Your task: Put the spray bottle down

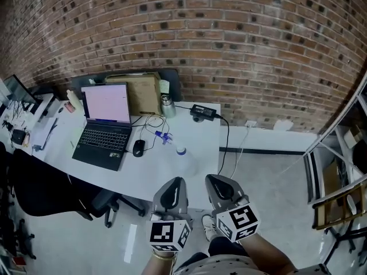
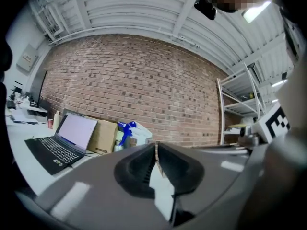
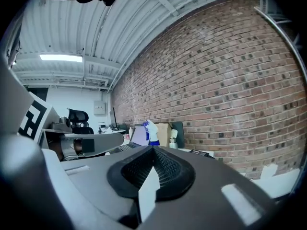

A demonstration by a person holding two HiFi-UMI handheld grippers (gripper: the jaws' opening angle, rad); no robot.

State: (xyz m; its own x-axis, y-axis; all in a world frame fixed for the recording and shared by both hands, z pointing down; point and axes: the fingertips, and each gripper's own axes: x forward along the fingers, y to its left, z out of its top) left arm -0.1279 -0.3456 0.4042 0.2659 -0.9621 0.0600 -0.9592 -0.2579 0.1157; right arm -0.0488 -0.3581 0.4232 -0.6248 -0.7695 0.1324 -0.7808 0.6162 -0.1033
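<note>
The bottle is found on the desk, near the middle of it, to the right of the mouse and nearer than the flask. In the right gripper view the bottle seems to stand upright, blue trigger head uppermost. From the head view this cannot be settled, and in the left gripper view only the blue head and pale body are made out. It is touched by neither gripper, so the putting-down is judged to be done.

The bottle is judged to be light, thin plastic: smooth, a little slippery and likely to give if squeezed hard. How much liquid is in it cannot be told, so some extra weight and sloshing should be allowed for. Should it be taken up again, the neck just under the head would be the surest hold, or else the middle of the body. The trigger should be left alone, lest it spray.

Further left, the laptop stands open with the box behind it. An adapter lies near the far right corner.

The left gripper and right gripper are held side by side at the near edge of the desk, well apart from the bottle. The jaws of the left gripper are pressed together on nothing, and those of the right gripper are likewise closed and empty.
</note>
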